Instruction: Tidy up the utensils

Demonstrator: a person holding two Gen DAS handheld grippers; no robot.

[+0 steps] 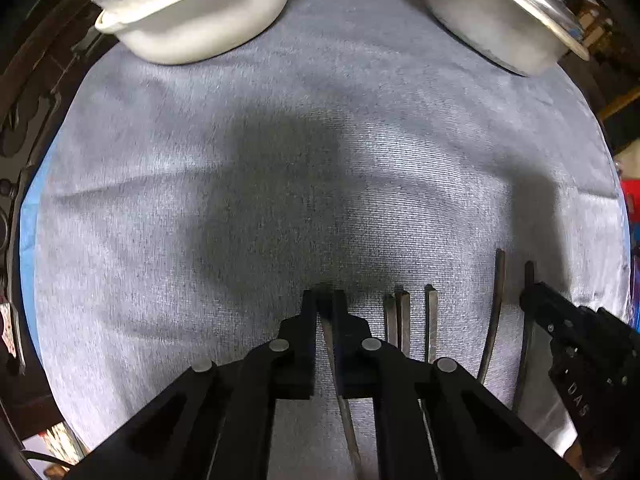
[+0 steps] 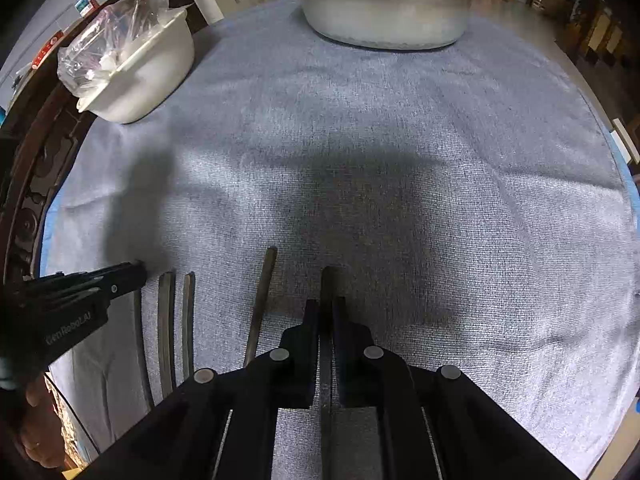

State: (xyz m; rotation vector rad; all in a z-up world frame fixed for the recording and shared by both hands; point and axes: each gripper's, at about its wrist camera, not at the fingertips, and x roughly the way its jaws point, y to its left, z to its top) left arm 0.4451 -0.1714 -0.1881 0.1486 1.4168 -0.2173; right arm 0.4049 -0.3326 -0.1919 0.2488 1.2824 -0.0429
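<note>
Mostly the pictures are filled by a grey-blue cloth spread over the desk, with dark carved furniture at its left edge. At the far side stand a metal basin and a white bowl holding a crumpled clear plastic bag; only the right wrist view shows the cardboard boxes and a bottle behind them. Near the front edge, flat metal utensil handles lie side by side on the cloth. Closed narrowly on one handle is the left gripper, whose side reads "GenRoboLAI" in the right wrist view. Likewise, the right gripper has its jaws pinched on another handle, and its casing shows "DAS" in the left wrist view.
</note>
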